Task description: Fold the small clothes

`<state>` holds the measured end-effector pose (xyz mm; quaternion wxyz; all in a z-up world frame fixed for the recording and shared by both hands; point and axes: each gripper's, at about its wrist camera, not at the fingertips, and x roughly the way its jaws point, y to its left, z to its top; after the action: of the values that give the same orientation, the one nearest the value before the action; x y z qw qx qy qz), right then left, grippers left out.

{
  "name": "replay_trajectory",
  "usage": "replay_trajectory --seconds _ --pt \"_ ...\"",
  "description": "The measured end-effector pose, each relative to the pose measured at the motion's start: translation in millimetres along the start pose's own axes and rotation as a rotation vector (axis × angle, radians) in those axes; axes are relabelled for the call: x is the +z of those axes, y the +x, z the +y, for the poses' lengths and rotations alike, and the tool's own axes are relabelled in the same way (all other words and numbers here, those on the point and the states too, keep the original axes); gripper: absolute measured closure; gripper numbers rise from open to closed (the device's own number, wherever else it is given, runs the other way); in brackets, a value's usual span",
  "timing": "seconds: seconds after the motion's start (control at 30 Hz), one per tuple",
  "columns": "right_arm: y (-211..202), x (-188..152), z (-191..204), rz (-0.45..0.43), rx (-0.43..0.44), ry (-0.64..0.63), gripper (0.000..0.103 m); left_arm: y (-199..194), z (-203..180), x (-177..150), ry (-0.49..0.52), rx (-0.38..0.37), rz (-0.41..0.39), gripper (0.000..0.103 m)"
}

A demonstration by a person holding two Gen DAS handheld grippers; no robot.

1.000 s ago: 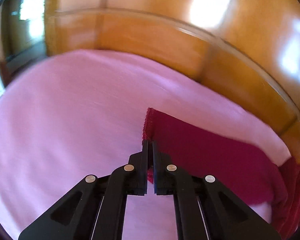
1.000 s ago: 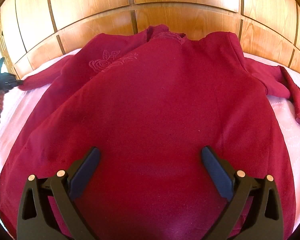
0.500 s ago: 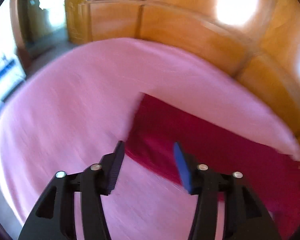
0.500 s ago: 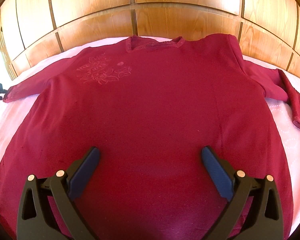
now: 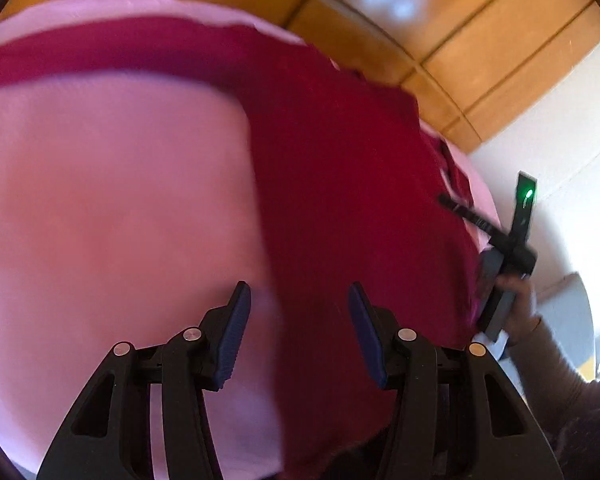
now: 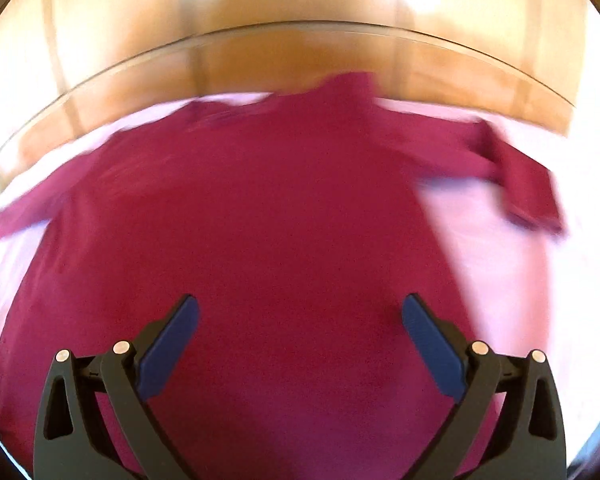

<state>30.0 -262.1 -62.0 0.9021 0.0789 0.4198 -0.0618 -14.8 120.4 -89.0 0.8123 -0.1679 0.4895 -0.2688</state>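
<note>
So there's a dark red long-sleeved top spread out flat on a bed with a pink sheet, neckline up toward the wooden panelled headboard and both sleeves out to the sides; the sleeve on the right of the right wrist view looks bent back on itself near the cuff, though it's pretty blurry. The right gripper sits over the lower middle of the top with its blue-padded fingers spread wide, nothing between them, not pinching any fabric. The left gripper is also parted, a bit narrower, and holds nothing; it sits right over the side edge of the top, one finger over the pink sheet and the other over red fabric. In the left wrist view you can also see the person's hand wrapped around the handle of the right gripper at the far side of the top, with a small green light glowing on the unit. As for brands or labels: I can't read any writing anywhere, both views are too smeared for that.
</note>
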Motion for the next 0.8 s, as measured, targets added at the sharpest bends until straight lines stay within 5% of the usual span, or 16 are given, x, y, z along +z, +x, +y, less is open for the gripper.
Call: replay_trajectory --seconds 0.07,0.1,0.13,0.2,0.23,0.27,0.3,0.47,0.5,0.53,0.57,0.8 --pt "-7 -10 -26 0.022 -0.064 0.032 0.004 8 -5 -9 -0.002 -0.019 0.009 0.064" --pt "-10 -21 -38 0.05 -0.092 0.027 0.007 10 -6 -12 0.005 -0.004 0.007 0.08" --pt "-11 -27 -42 0.068 -0.082 0.02 0.022 13 -9 -15 0.014 0.011 0.004 0.09" --pt "-20 -44 -45 0.069 -0.02 -0.002 0.044 10 -17 -25 0.012 0.021 -0.017 0.092" --pt "-27 -50 -40 0.059 -0.006 -0.043 0.072 8 -15 -24 0.006 0.026 -0.023 0.093" --pt "-34 -56 -33 0.058 -0.002 -0.088 0.089 4 -15 -28 -0.007 0.032 -0.031 0.094" --pt "-40 -61 -28 0.058 -0.006 -0.115 0.092 1 -16 -33 -0.017 0.033 -0.035 0.095" --pt "-43 -64 -35 0.074 0.028 -0.085 0.089 -5 -14 -38 -0.049 0.103 -0.029 0.094" --pt "-44 -60 -38 0.085 0.042 -0.066 0.083 -8 -17 -33 -0.039 0.137 -0.038 0.083" --pt "-45 -54 -45 0.09 0.053 -0.043 0.055 -16 -18 -28 -0.02 0.189 -0.064 0.071" --pt "-46 -48 -50 0.08 0.064 -0.017 0.032 -22 -22 -23 0.003 0.228 -0.095 0.069" --pt "-31 13 -94 -0.066 -0.145 0.062 0.05 -10 -50 35 0.095 0.264 -0.216 0.069"
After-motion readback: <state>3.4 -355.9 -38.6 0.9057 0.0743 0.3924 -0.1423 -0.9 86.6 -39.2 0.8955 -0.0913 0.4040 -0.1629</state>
